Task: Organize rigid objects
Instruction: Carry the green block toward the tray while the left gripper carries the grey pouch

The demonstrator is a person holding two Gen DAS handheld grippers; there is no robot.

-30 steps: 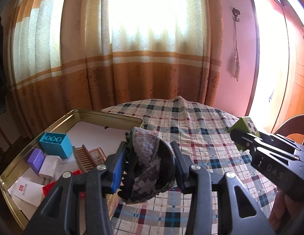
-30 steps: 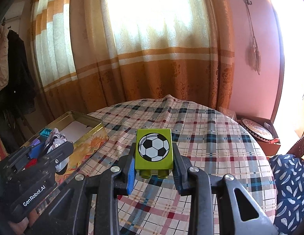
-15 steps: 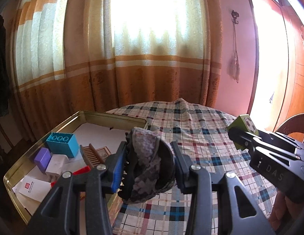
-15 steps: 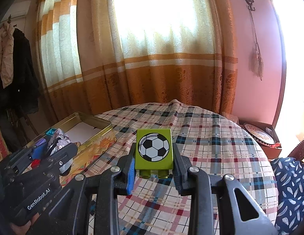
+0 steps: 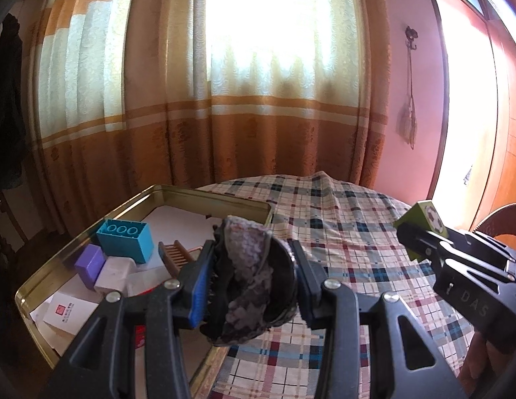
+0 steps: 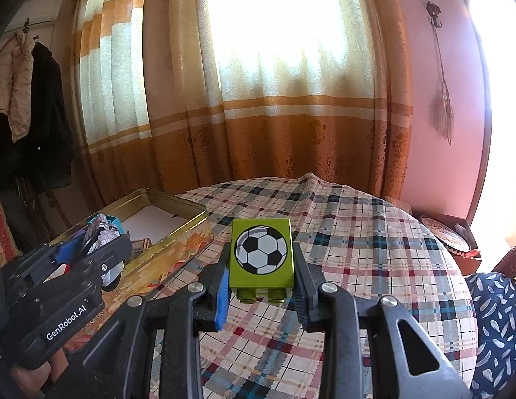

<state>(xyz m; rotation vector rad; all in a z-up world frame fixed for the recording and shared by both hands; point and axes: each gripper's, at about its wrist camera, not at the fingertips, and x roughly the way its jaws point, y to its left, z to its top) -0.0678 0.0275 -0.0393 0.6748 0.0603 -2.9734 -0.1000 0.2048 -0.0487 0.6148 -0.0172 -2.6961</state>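
Gold tin (image 5: 221, 196) stands at the worktop's left edge, directly below the left tool (image 5: 251, 276), clenched on a grey knitted hair clip (image 5: 248, 282); the right tool (image 6: 261, 282), farther right, grasps the green football block (image 6: 261, 256).

Bright window behind orange/cream curtains (image 6: 258, 99), pink wall (image 6: 434, 116) w/ hook rt, coats (image 6: 28, 99) hung left, round table (image 6: 374, 232) w/ plaid cloth.
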